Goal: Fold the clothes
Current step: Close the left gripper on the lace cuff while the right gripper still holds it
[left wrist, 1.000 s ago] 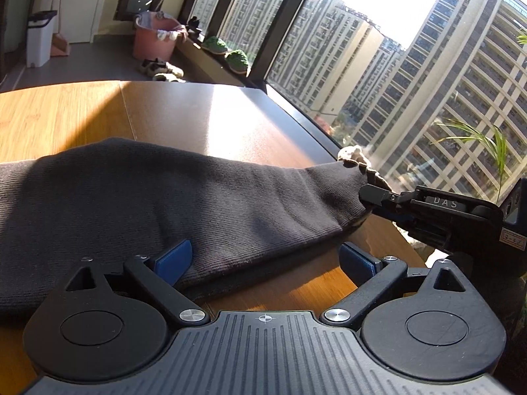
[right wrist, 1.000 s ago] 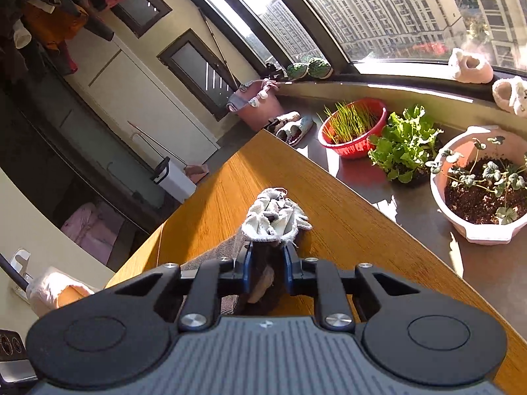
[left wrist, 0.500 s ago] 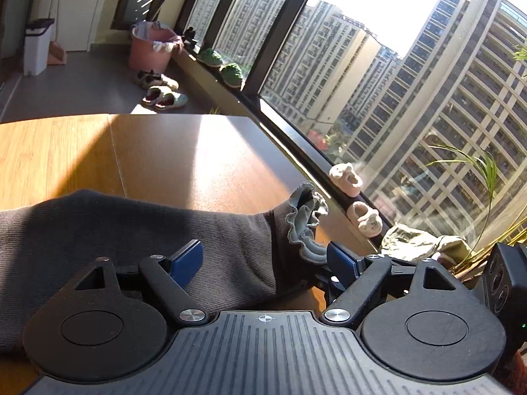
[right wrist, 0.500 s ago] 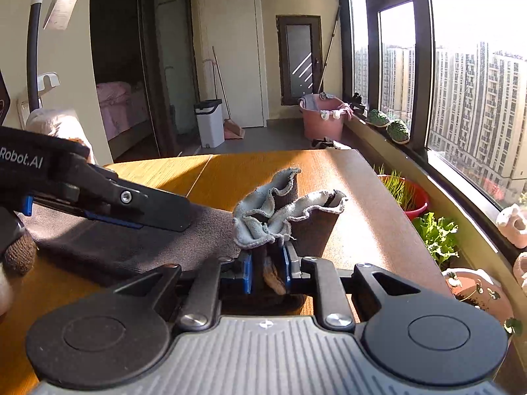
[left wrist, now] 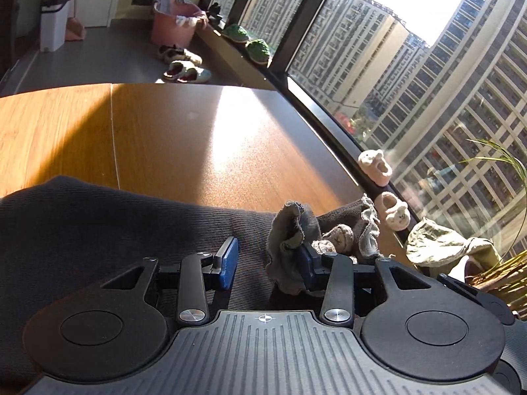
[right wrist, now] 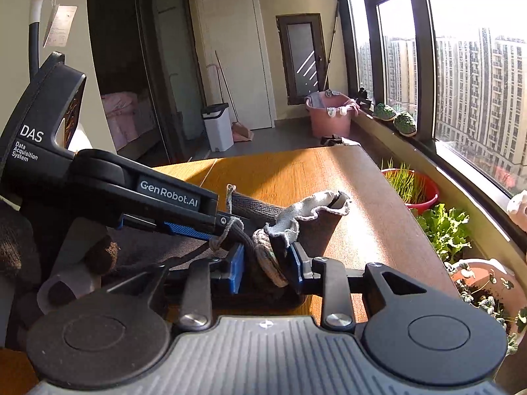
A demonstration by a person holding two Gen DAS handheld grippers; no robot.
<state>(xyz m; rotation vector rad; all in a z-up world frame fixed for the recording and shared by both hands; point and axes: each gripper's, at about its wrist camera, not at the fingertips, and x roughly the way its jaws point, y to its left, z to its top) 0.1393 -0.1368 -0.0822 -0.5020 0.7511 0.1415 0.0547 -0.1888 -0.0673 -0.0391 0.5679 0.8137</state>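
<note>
A dark grey knit garment [left wrist: 108, 230] lies across the wooden table [left wrist: 204, 138]. Its frilled cuff [left wrist: 290, 230] stands up between the two grippers. My left gripper [left wrist: 266, 260] is half open, with the cuff against its right finger [left wrist: 308, 260] and its left finger [left wrist: 227, 261] resting on the cloth. In the right wrist view my right gripper [right wrist: 265, 265] has opened a little, with the bunched cuff [right wrist: 313, 207] still loosely between its fingers. The left gripper's fingers [right wrist: 184, 227] reach in from the left beside the cuff.
The table's right edge runs along a window sill with small slippers [left wrist: 375, 164] and potted plants [right wrist: 441, 230]. A red pot [right wrist: 411, 187] and a clay pot [right wrist: 484, 289] stand below the edge. A pink bucket [left wrist: 174, 23] and a white bin [right wrist: 217, 125] stand on the far floor.
My right gripper has carried the cuff back over the garment toward my left gripper and loosened its hold. My left gripper has narrowed around the cuff.
</note>
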